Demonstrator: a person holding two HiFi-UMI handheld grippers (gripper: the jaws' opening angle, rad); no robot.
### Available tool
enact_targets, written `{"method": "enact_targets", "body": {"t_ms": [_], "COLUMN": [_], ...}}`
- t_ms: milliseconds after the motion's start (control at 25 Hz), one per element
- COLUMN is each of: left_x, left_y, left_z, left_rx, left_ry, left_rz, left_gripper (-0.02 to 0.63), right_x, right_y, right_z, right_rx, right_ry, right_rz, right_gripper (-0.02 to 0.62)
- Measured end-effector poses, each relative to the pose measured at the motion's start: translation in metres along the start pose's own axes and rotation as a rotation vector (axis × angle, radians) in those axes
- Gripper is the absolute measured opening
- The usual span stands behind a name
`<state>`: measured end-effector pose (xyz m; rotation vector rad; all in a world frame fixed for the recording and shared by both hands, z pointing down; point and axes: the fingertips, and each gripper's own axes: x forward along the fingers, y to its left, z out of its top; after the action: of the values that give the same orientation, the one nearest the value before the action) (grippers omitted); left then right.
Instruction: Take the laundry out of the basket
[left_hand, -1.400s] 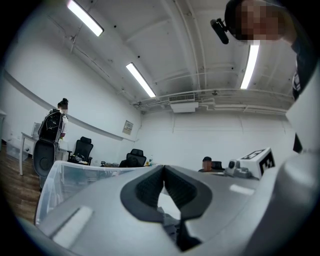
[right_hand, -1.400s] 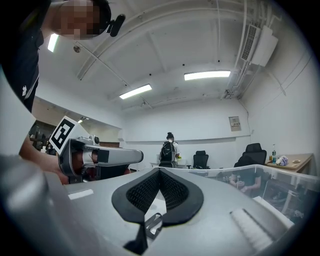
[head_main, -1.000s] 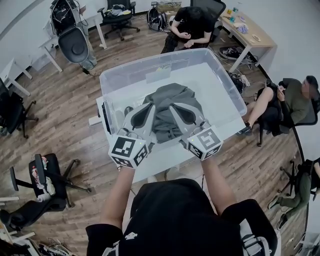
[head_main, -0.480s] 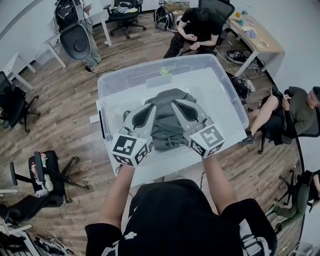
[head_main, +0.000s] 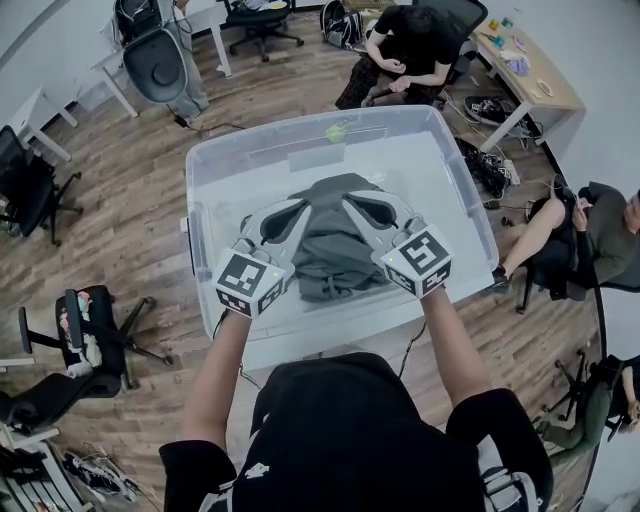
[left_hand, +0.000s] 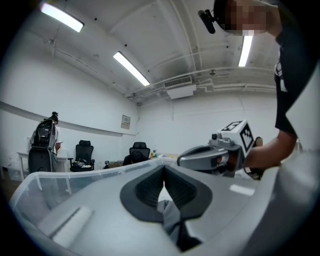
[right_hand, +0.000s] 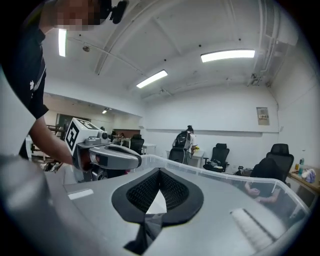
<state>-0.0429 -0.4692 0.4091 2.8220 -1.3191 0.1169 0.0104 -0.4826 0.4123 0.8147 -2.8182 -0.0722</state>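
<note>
A large basket (head_main: 462, 175) of clear, smooth plastic fills the middle of the head view. It is rectangular, with rounded corners and a thick rolled rim, and it stands over a floor (head_main: 120, 230) of wood-grain planks.

The laundry (head_main: 330, 240) is a single grey garment of soft, matte cloth, bunched into heavy folds. It lies within the basket's outline, slightly nearer the front wall. I cannot tell whether its lower part rests on the bottom.

The left hand-held gripper (head_main: 303, 206) and the right hand-held gripper (head_main: 352, 203) reach in side by side from the near edge. Their pale grey shells are smooth and curved, each with a black-and-white marker cube at the back.

In the left gripper view, the left hand-held gripper (left_hand: 164, 192) has its dark ribbed pads closed together, with a fold of the grey cloth (left_hand: 172, 225) pinched at their base. In the right gripper view, the right hand-held gripper (right_hand: 159, 192) is closed the same way on a creased tuft of the cloth (right_hand: 148, 227).
</note>
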Motion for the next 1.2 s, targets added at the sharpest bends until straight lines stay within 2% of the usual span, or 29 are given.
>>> {"method": "enact_targets", "body": {"t_ms": [120,240,480,520,560,760,840,880,1000,1200], "left_x": [0.011,0.023,0.041,0.043,0.044,0.051,0.054,0.055,0.055,0.051], "left_y": [-0.005,-0.003,-0.003,-0.006,-0.008,-0.01,-0.009,-0.009,-0.007,0.0], "left_z": [-0.016,-0.036,-0.08,-0.088,-0.097,-0.143,-0.161,-0.169,-0.192,-0.222], "left_rx": [0.046,0.071,0.086,0.078,0.074,0.109,0.133,0.142,0.139,0.142], "left_ry": [0.072,0.15,0.28,0.305,0.333,0.456,0.482,0.496,0.548,0.649], "left_rz": [-0.073,-0.113,-0.193,-0.217,-0.241,-0.287,-0.286,-0.283,-0.29,-0.294], "left_gripper": [0.008,0.009,0.027,0.117,0.175,0.283,0.451,0.486,0.545,0.581], "right_x": [0.004,0.009,0.021,0.022,0.023,0.027,0.026,0.026,0.027,0.031], "right_y": [-0.009,-0.019,-0.03,-0.03,-0.03,-0.03,-0.03,-0.03,-0.031,-0.039], "right_z": [-0.015,-0.034,-0.098,-0.108,-0.116,-0.154,-0.167,-0.172,-0.186,-0.213], "right_rx": [-0.023,-0.045,-0.094,-0.089,-0.084,-0.122,-0.167,-0.189,-0.219,-0.235], "right_ry": [0.065,0.14,0.346,0.373,0.396,0.501,0.548,0.568,0.617,0.686], "right_rz": [0.052,0.106,0.249,0.275,0.297,0.363,0.384,0.393,0.425,0.469], "right_gripper": [0.0,0.0,0.086,0.1,0.122,0.295,0.341,0.367,0.447,0.528]}}
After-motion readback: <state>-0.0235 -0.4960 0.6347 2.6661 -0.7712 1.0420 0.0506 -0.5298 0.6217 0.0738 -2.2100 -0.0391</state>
